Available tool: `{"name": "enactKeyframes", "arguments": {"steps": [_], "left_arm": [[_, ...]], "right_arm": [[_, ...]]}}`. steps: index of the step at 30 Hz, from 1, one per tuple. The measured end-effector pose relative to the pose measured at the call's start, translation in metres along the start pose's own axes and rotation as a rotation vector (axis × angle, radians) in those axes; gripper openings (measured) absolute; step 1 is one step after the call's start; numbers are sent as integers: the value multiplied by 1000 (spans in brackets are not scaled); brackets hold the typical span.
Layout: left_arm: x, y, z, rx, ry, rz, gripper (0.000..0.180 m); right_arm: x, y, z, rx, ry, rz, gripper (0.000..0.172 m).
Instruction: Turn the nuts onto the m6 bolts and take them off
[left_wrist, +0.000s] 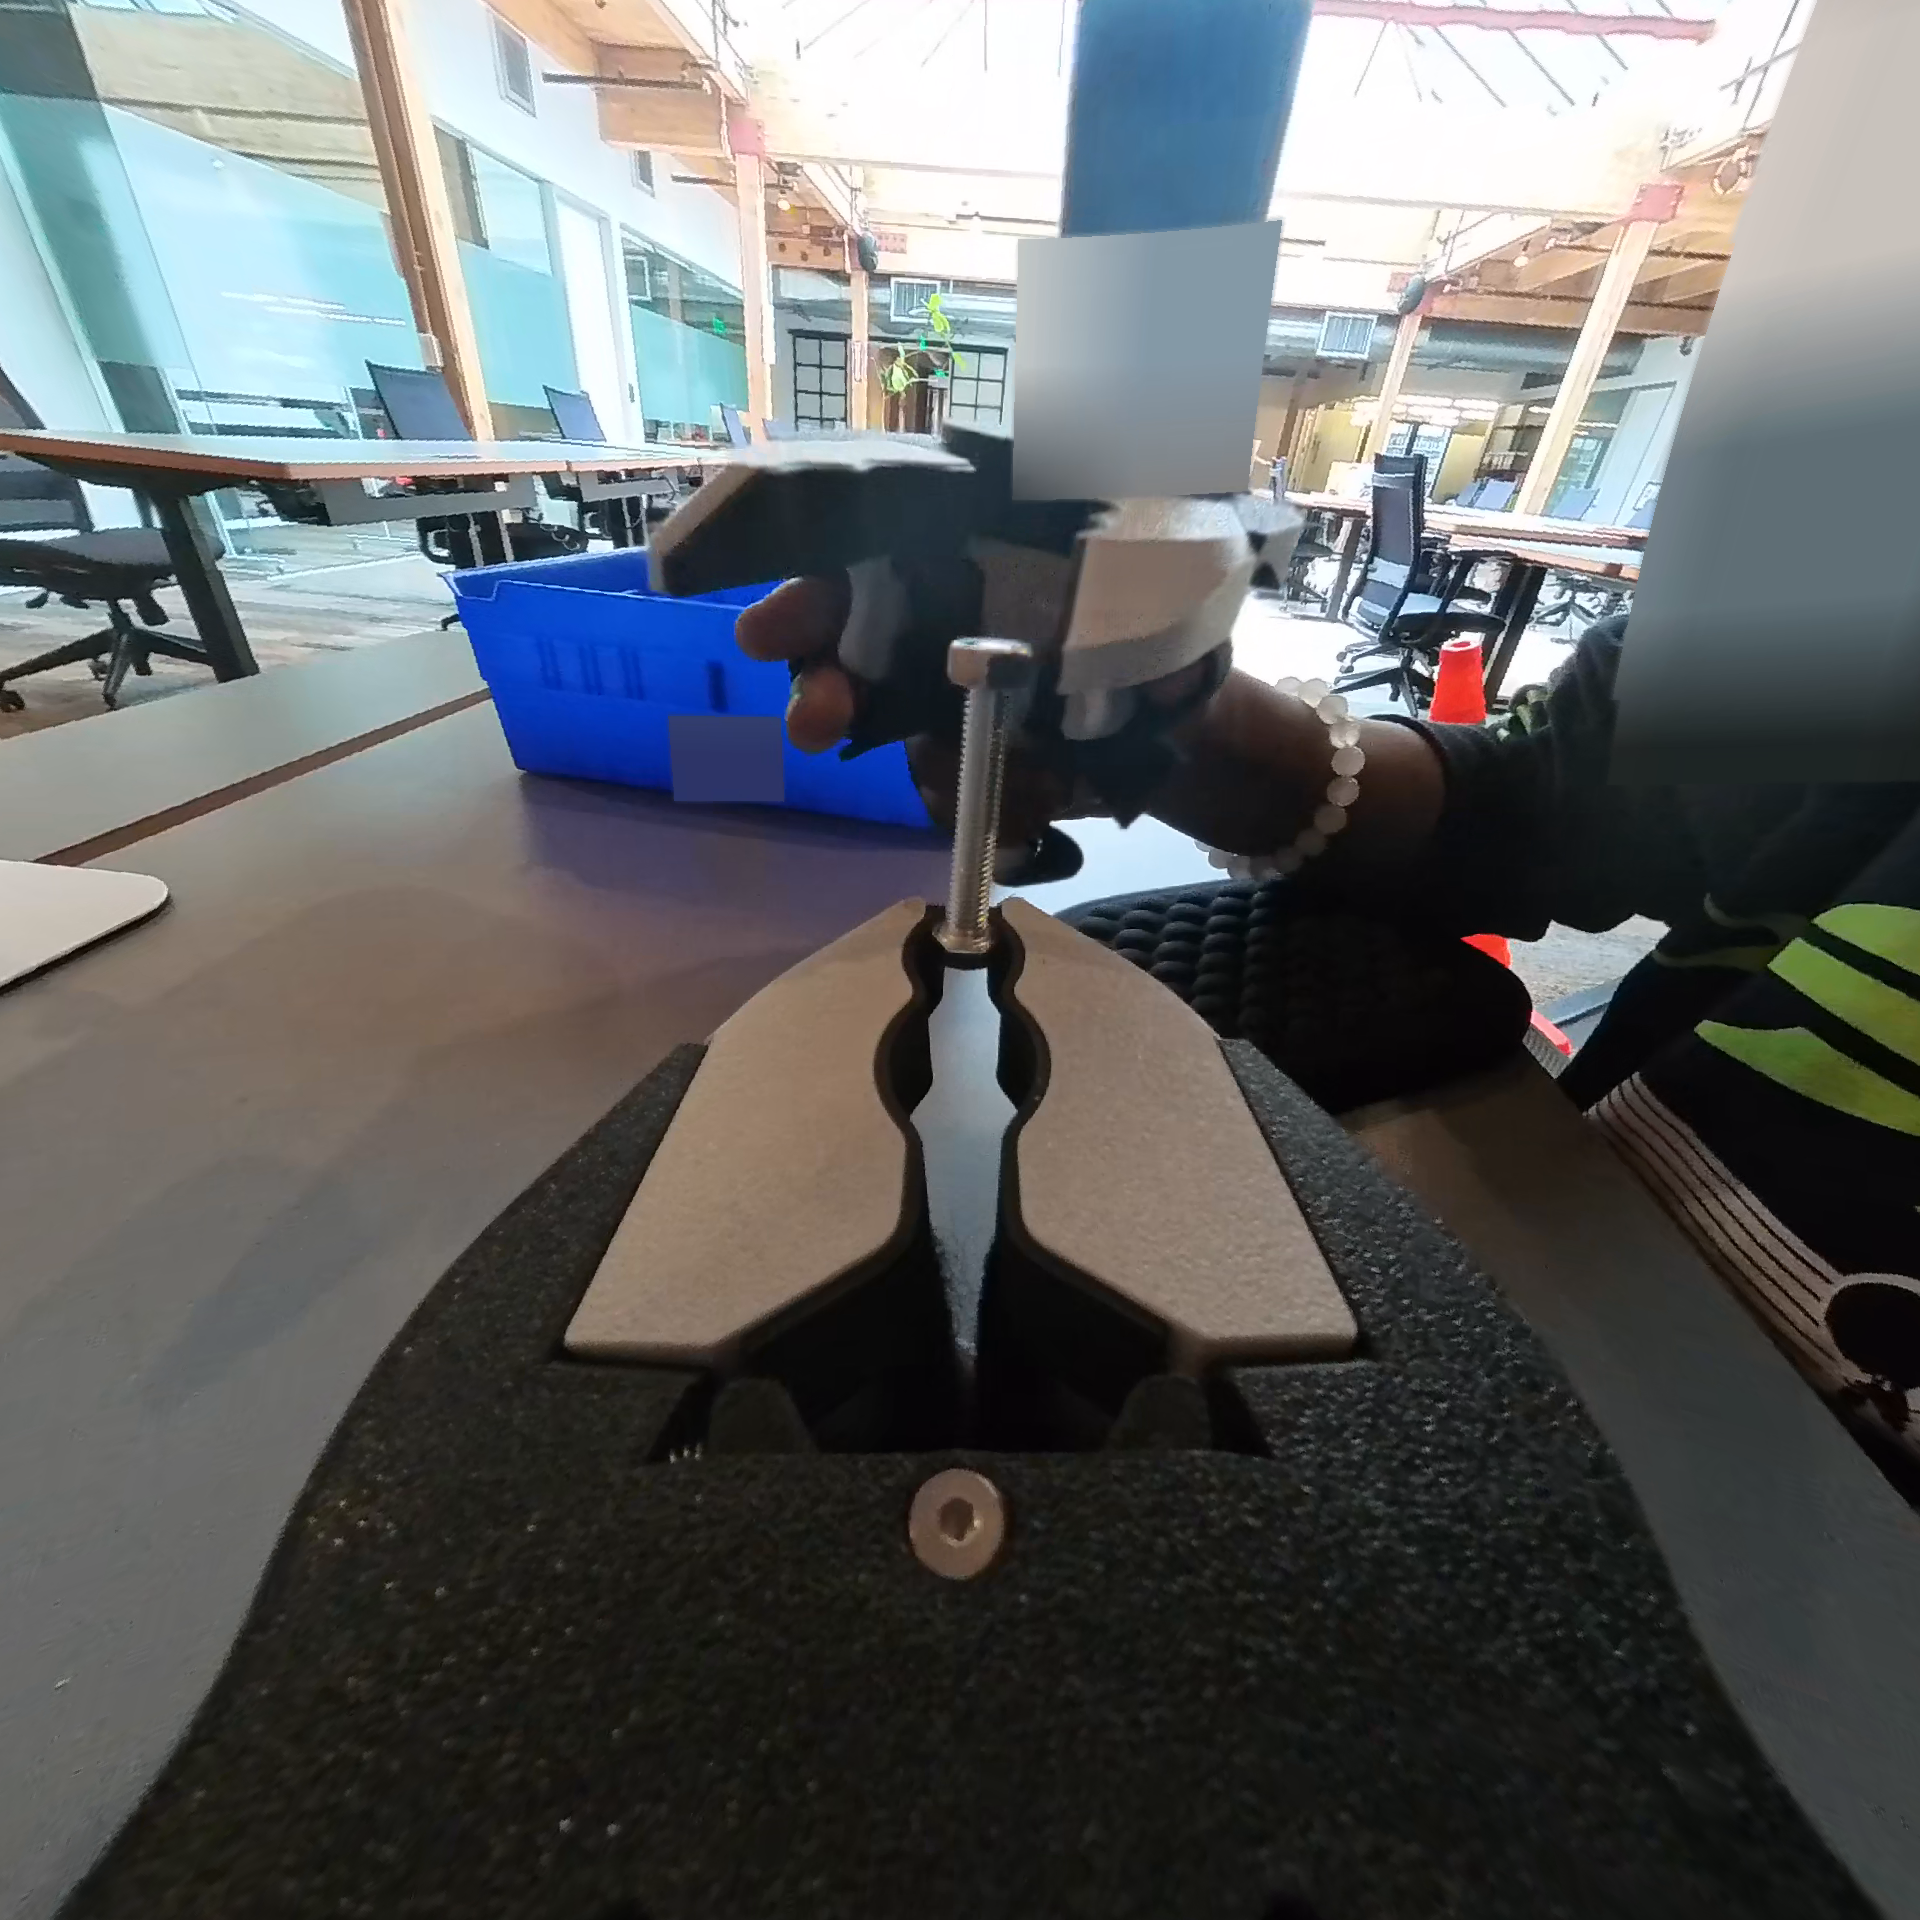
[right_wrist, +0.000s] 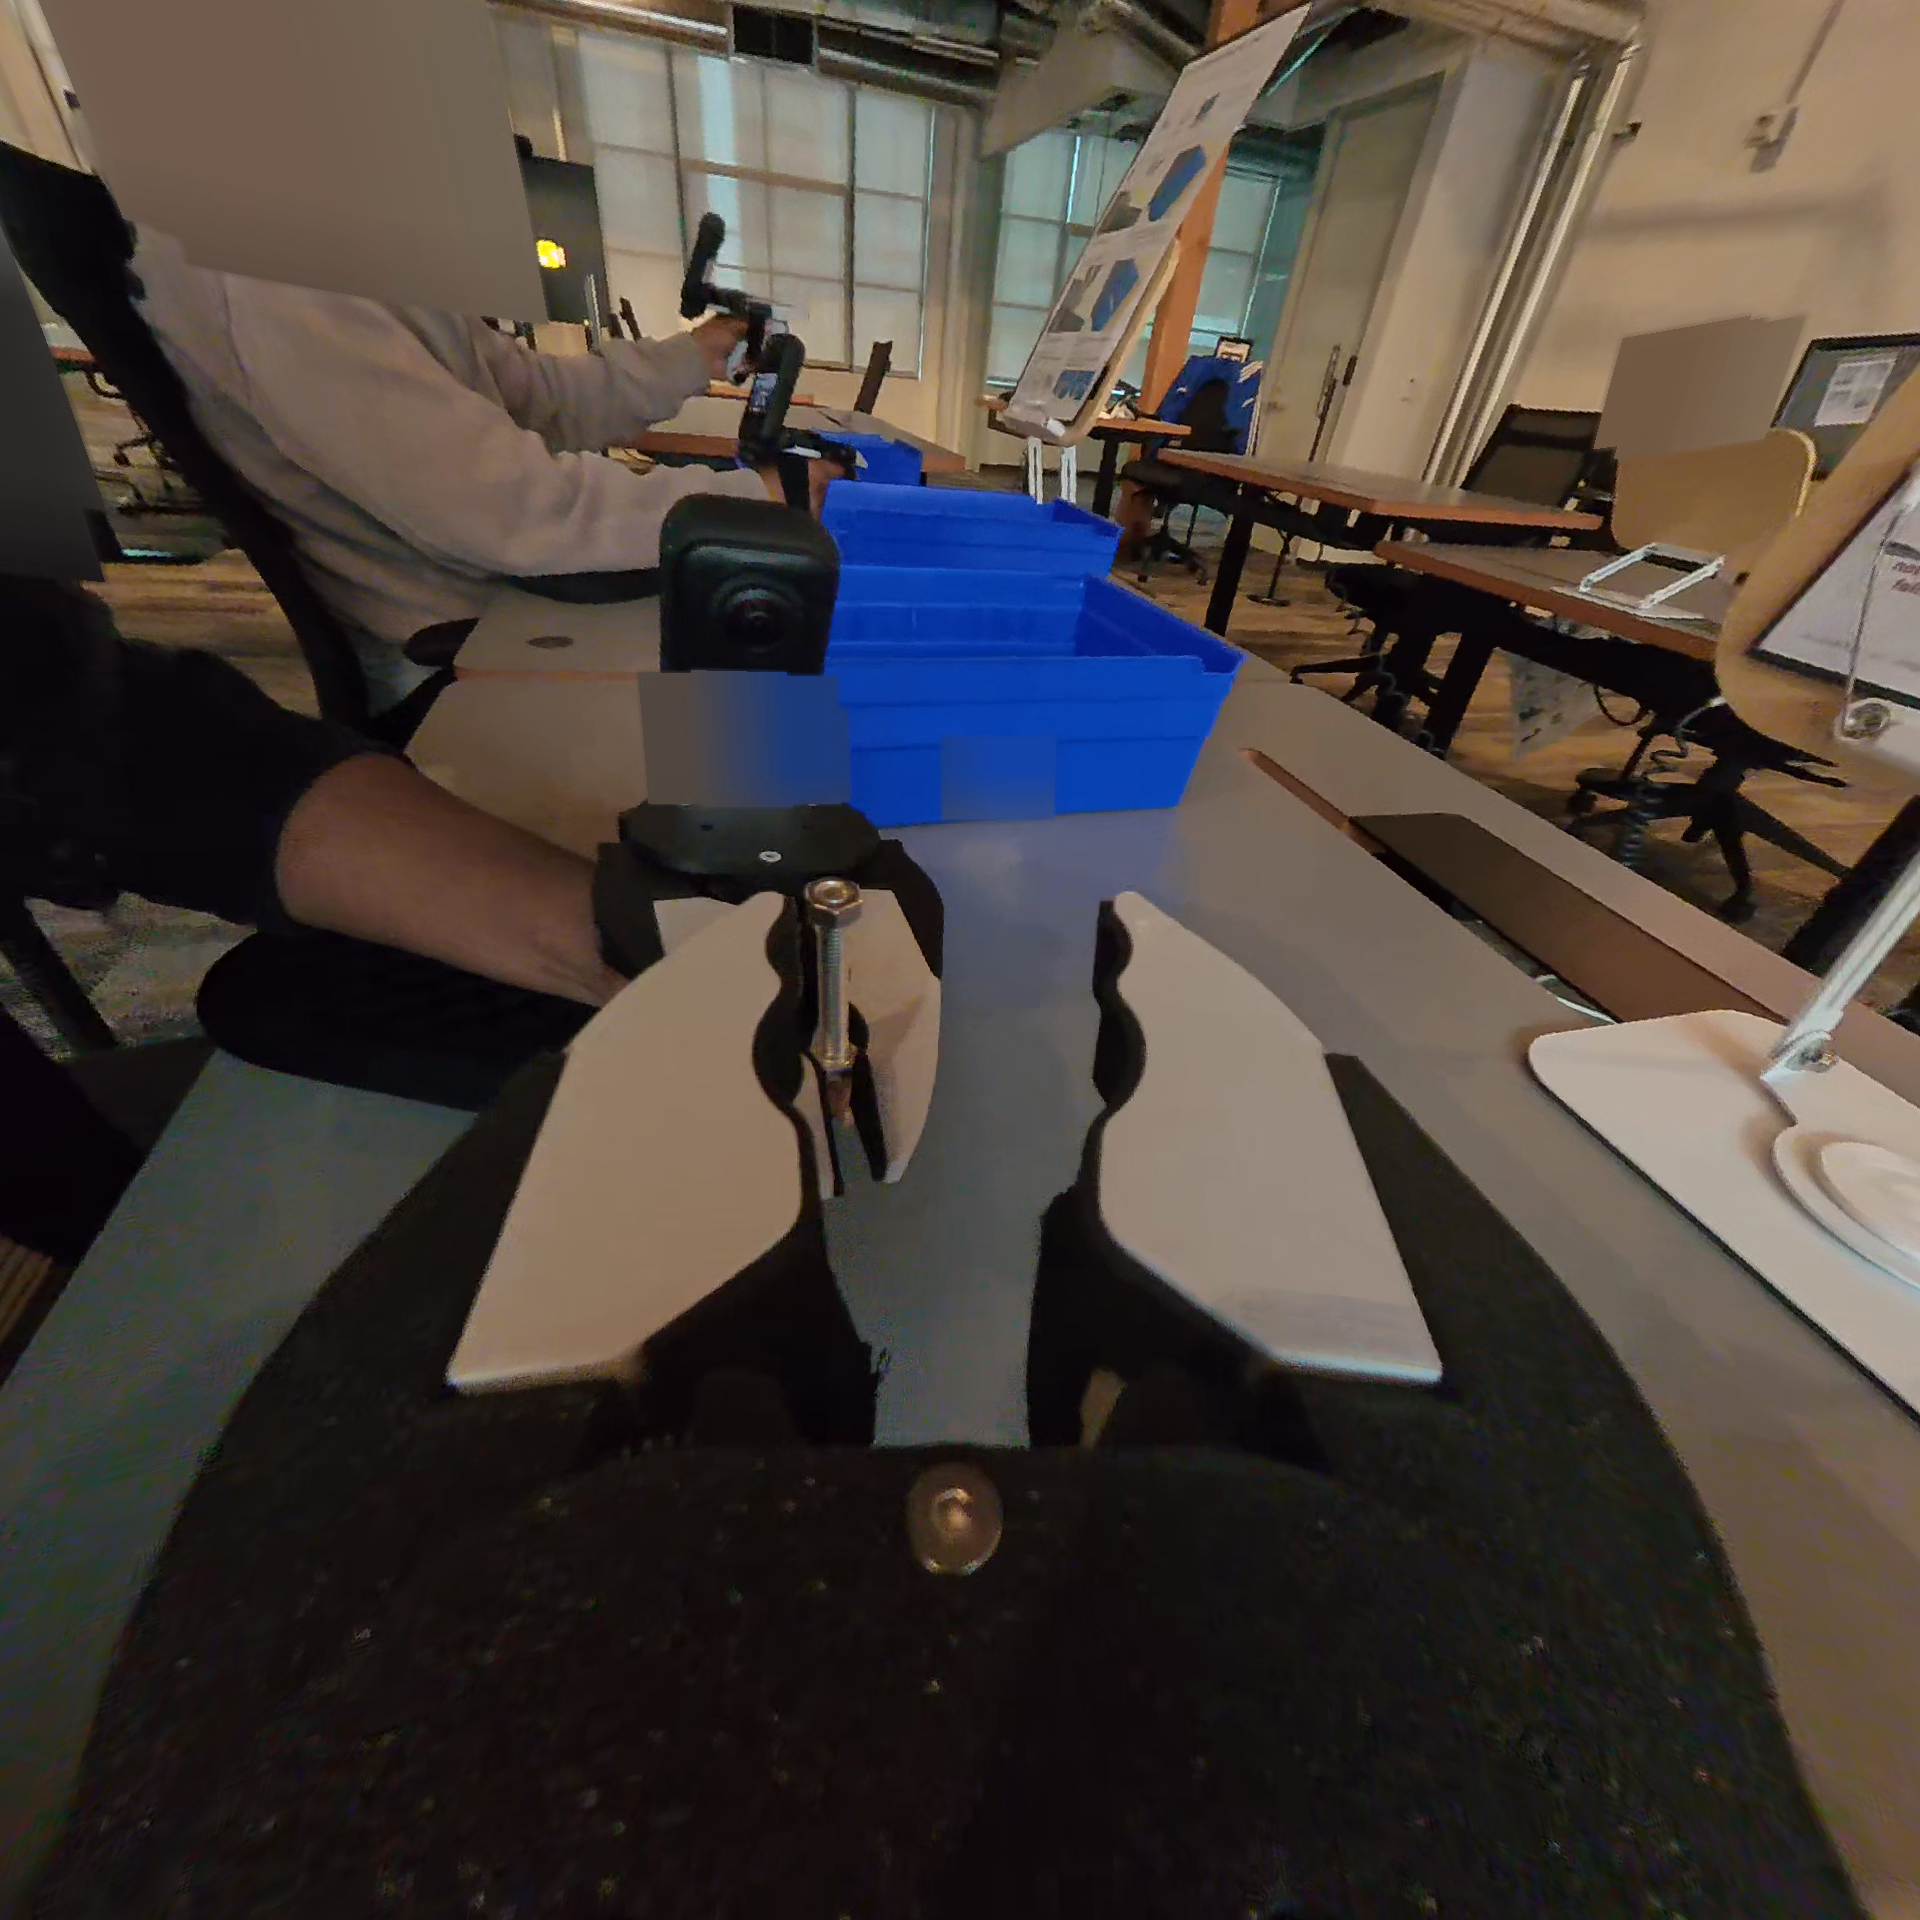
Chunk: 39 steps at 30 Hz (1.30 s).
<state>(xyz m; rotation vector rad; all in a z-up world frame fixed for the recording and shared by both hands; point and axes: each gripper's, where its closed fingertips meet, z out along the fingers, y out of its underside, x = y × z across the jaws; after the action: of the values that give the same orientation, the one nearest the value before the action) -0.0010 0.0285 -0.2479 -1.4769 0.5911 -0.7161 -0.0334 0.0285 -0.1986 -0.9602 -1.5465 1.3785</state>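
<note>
My left gripper (left_wrist: 971, 930) is clamped on the lower end of the bolt (left_wrist: 977, 790), in the notch at its fingertips. The bolt stands upright, long axis vertical, head (left_wrist: 989, 657) uppermost in the left wrist view. In the right wrist view a nut (right_wrist: 832, 896) sits at the far end of the same bolt (right_wrist: 831, 987), near that end rather than run far down the thread.

My right gripper (right_wrist: 935, 1023) has its fingers well apart and grips nothing. Its left finger (right_wrist: 665, 1101) lies just beside the bolt; its right finger (right_wrist: 1226, 1091) stands well clear to the right. The bolt therefore lies off-centre, towards the left of the opening, not midway between the pads.

Judgement: the coming move turns on that offset. The right gripper must shift left to centre on the nut before closing, and it is the nearer and only free one to do so.

Limits of inspection:
- The right gripper is motion-blurred in the left wrist view; its finger positions cannot be read there.
- Whether the nut is engaged on the thread or merely resting against the bolt end cannot be told.
- The bolt tip inside the left gripper is partly hidden by the fingers.
- The blue bin (right_wrist: 1039, 727) sits far on the tabletop (right_wrist: 1351, 935); its contents are not visible.
</note>
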Motion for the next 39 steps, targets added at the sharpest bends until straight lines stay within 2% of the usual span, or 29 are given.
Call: {"name": "enactKeyframes", "arguments": {"steps": [2, 3, 5, 7, 11, 15, 16, 17, 25, 26, 28, 30, 34, 36, 37, 39], "left_arm": [[0, 0, 0, 0, 1, -1, 7], [0, -1, -1, 5, 1, -5, 7], [-1, -1, -1, 6, -2, -3, 7], [0, 0, -1, 3, -5, 2, 7], [0, 0, -1, 3, -5, 2, 7], [-1, -1, -1, 7, -4, -8, 7], [-2, -2, -2, 14, -2, -17, 7], [-2, -2, -2, 16, -1, -19, 7], [-1, -1, -1, 6, -5, 2, 7], [0, 0, -1, 4, -6, 7, 7], [-1, -1, -1, 7, -8, 2, 7], [-1, -1, -1, 6, -8, 2, 7], [0, 0, -1, 3, -4, 2, 7], [0, 0, 0, 2, -3, 3, 7], [0, 0, 0, 1, -3, 5, 7], [0, 0, 0, 3, -4, 4, 7]], "right_arm": [[4, 1, -1, -2, 21, 2, 51], [7, 0, -3, 5, 37, 10, 40], [13, -4, -7, 31, 53, 20, 32], [12, -6, -8, 38, 45, 26, 36], [-2, 0, 1, -5, 0, -3, 54], [3, 3, 0, -8, 17, -1, 44], [7, 4, -2, -7, 33, 10, 34], [10, 3, -3, -1, 41, 12, 33], [-2, -1, 0, 7, 1, -9, 48], [0, -1, 0, 6, 8, -4, 47], [9, -2, -4, 17, 49, 10, 32], [12, -4, -8, 37, 51, 23, 28], [3, -5, -4, 35, 4, 33, 50], [1, -2, -2, 17, 6, 11, 54], [3, -2, -2, 16, 19, 8, 53], [11, -3, -5, 23, 55, 24, 40]]}}
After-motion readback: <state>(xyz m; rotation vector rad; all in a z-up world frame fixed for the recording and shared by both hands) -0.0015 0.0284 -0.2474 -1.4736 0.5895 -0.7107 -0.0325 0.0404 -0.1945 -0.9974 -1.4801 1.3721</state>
